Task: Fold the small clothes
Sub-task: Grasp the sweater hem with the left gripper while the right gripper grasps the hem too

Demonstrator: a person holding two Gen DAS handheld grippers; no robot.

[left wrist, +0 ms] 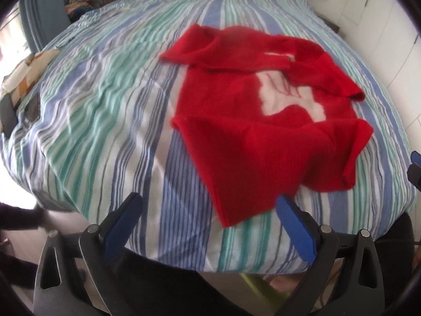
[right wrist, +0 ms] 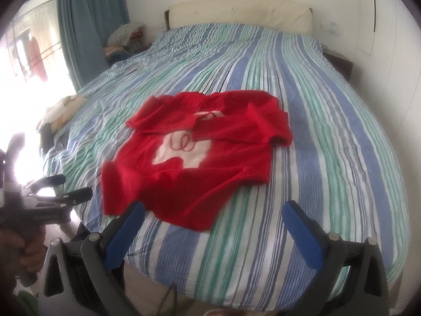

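A red sweater [right wrist: 194, 163] lies in the frame centre on the striped bed [right wrist: 329, 137]. The left gripper [left wrist: 208, 205] and right gripper [right wrist: 214, 210] are both released, holding nothing.

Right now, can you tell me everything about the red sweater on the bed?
The red sweater looks like soft, fuzzy knit with a white patch on its chest bearing red loopy stitching. It lies spread on the striped bedcover, near the foot edge, both sleeves folded across the chest and the hem rumpled. Neither open gripper touches it; only the bedcover does.
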